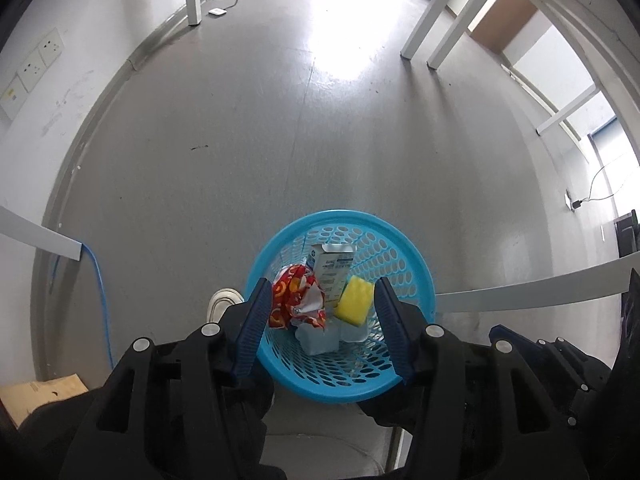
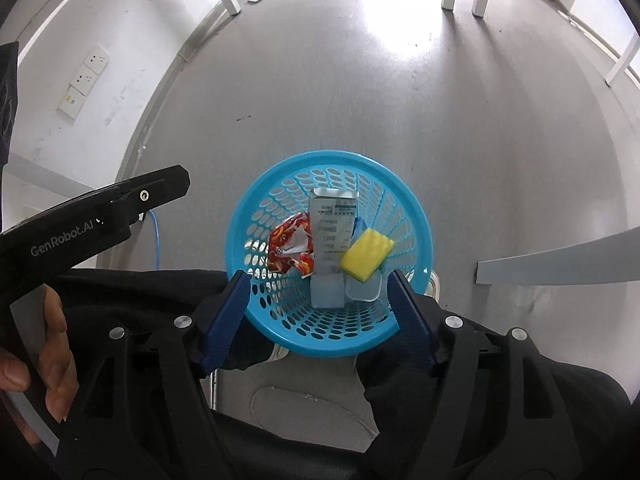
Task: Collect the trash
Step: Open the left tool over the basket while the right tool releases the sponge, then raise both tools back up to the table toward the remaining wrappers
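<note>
I held both pairs of tongs above the blue basket [image 1: 416, 268] on the grey floor [image 1: 240, 140], looking almost straight down into it. My left tongs [image 1: 320, 292] were spread wide with nothing between the blue pads [image 1: 256, 320], and my right tongs [image 2: 320, 284] were just as wide and just as bare — each pair framed the basket's near rim.

All the trash lay inside the basket. A white carton [image 2: 332, 232] leaned against the far wall, top end up. A crumpled red wrapper [image 2: 290, 248] sat to its left, touching it. A yellow sponge [image 2: 366, 254] rested to the right, partly over a clear plastic cup [image 2: 362, 290] lying near the bottom. Another pale, translucent piece [image 2: 328, 294] lay just beside that cup — I could not tell what it was.

In the right wrist view my left tongs' black body [image 2: 100, 212] reached in from the left, well clear of the basket.
</note>
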{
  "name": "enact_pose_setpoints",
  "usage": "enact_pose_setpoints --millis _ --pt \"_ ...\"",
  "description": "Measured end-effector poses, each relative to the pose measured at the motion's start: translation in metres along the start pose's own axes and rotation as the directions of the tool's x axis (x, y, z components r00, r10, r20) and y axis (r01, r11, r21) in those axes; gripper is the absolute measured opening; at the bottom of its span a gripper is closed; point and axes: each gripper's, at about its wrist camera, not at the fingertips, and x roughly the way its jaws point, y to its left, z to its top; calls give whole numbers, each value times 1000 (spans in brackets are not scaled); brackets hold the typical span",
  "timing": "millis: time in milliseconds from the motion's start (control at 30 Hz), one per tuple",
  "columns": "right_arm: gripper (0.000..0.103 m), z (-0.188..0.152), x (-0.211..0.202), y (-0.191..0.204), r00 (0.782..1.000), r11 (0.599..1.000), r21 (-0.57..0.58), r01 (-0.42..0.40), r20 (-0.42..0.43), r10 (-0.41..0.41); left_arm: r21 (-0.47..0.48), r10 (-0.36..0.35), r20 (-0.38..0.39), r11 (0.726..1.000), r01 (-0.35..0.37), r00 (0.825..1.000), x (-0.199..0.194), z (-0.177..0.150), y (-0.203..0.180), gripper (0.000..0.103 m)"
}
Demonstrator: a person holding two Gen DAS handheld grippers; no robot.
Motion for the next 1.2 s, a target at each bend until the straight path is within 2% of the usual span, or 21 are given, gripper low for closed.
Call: enact_pose_setpoints --millis 33,133,333,467,567,667,767,800,900,1000,1067,1200 --pt "68 -1 -3 0 1000 1000 -6 1 7 -1 1 -3 3 1000 3 1000 -2 -1 1 52" --pt "78 -7 -17 4 999 999 -27 33 30 -32 6 -23 4 1000 22 1000 -10 -7 1 53" --pt "79 -24 -54 6 996 999 -43 21 84 -18 51 -37 11 998 37 999 -36 -23 -3 53" --pt "85 -42 -83 5 991 998 -55 -1 136 8 76 -11 77 997 6 997 -71 -35 -6 70" --pt "87 -54 -100 8 990 997 -77 -2 138 13 99 -10 121 995 -2 993 -97 -46 -7 71" --pt "88 -67 -117 13 990 992 -125 -17 137 34 121 -55 160 992 36 986 -125 -58 -6 72" --pt "88 -84 -141 12 983 991 -134 -19 177 43 200 -83 198 979 42 977 -149 -73 -9 84" --pt "89 -90 -152 10 978 991 -131 -20 203 47 234 -81 215 972 29 973 -155 -78 -12 84" --pt "92 -105 -181 9 966 991 -131 -21 254 54 286 -68 295 958 -20 953 -180 -91 -14 84" --pt "93 -111 -212 12 951 990 -140 -20 304 62 256 -116 347 966 26 931 -209 -93 -11 84" --pt "94 -113 -237 19 931 988 -156 -14 358 70 256 -160 390 965 59 907 -232 -95 -13 87" --pt "95 -111 -288 38 880 979 -204 1 465 96 292 -164 489 956 16 857 -279 -94 -24 94"
